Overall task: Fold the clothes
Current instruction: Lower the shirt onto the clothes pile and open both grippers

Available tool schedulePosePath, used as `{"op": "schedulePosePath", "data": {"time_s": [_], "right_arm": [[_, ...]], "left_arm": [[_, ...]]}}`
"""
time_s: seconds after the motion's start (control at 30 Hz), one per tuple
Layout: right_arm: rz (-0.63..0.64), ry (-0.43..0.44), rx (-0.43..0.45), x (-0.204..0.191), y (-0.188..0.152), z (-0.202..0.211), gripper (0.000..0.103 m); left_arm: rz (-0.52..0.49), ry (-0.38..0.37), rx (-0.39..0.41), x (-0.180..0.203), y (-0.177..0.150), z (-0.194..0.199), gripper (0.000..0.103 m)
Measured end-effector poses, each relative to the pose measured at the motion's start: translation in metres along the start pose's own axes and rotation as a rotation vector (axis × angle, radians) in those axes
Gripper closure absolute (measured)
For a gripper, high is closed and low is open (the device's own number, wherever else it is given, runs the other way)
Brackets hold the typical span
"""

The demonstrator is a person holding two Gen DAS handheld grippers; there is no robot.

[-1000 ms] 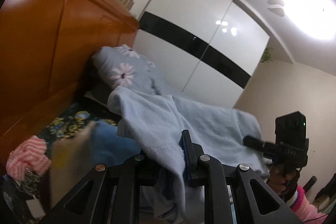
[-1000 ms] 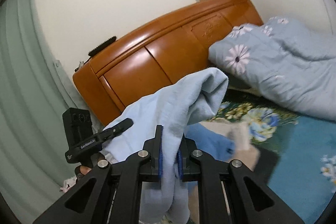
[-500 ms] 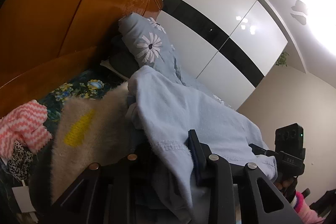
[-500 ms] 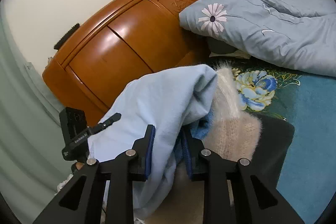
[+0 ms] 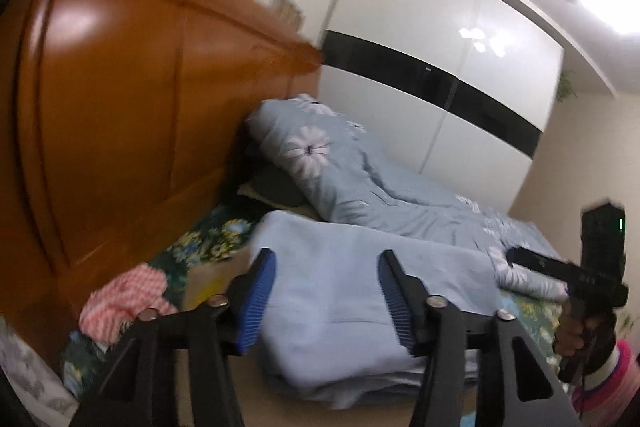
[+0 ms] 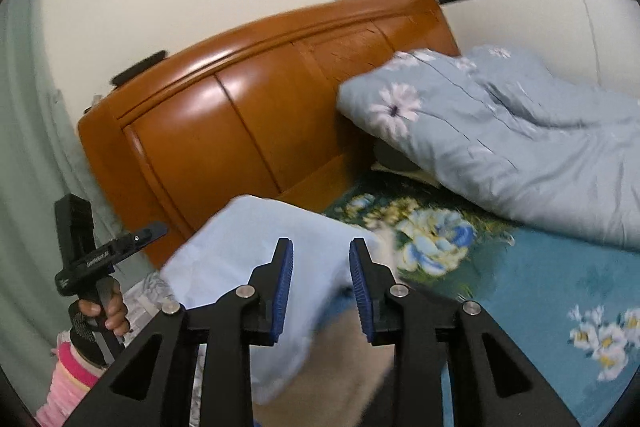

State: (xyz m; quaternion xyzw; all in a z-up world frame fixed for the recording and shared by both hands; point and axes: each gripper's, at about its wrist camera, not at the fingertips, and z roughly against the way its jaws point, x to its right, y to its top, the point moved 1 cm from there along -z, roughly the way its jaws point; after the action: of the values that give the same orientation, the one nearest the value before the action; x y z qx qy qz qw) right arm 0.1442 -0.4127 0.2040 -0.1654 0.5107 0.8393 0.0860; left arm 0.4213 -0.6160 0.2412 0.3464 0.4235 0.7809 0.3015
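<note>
Now the pale blue soft cotton garment [image 5: 360, 291] lies folded on the floral bedspread [image 6: 532, 279] before the wooden headboard [image 5: 120, 131], both the left gripper [image 5: 326, 293] and right gripper [image 6: 320, 283] released above it; light and limp, it seems best pinched at its corners.

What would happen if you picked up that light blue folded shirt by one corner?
The light blue garment would probably flop and unfold, since it lies in soft, loose layers. It looks thin, so likely light. Cloth shouldn't slip much from ribbed pads.
</note>
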Motion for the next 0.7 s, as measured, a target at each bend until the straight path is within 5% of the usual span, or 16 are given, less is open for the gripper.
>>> {"op": "schedulePosePath", "data": {"time_s": [0.27,0.4,0.7], "right_arm": [[0.117,-0.088,-0.081,-0.015,-0.009,-0.051,0.069],[0.062,-0.108,-0.121,0.009,-0.02,-0.076,0.069],[0.026,-0.121,-0.119,0.014,-0.019,-0.074,0.069]], "left_arm": [[-0.085,0.035,-0.162,0.012,-0.033,-0.055,0.041],[0.016,-0.039,-0.155,-0.003,-0.039,-0.069,0.04],[0.024,-0.028,-0.116,0.01,-0.039,-0.054,0.039]]}}
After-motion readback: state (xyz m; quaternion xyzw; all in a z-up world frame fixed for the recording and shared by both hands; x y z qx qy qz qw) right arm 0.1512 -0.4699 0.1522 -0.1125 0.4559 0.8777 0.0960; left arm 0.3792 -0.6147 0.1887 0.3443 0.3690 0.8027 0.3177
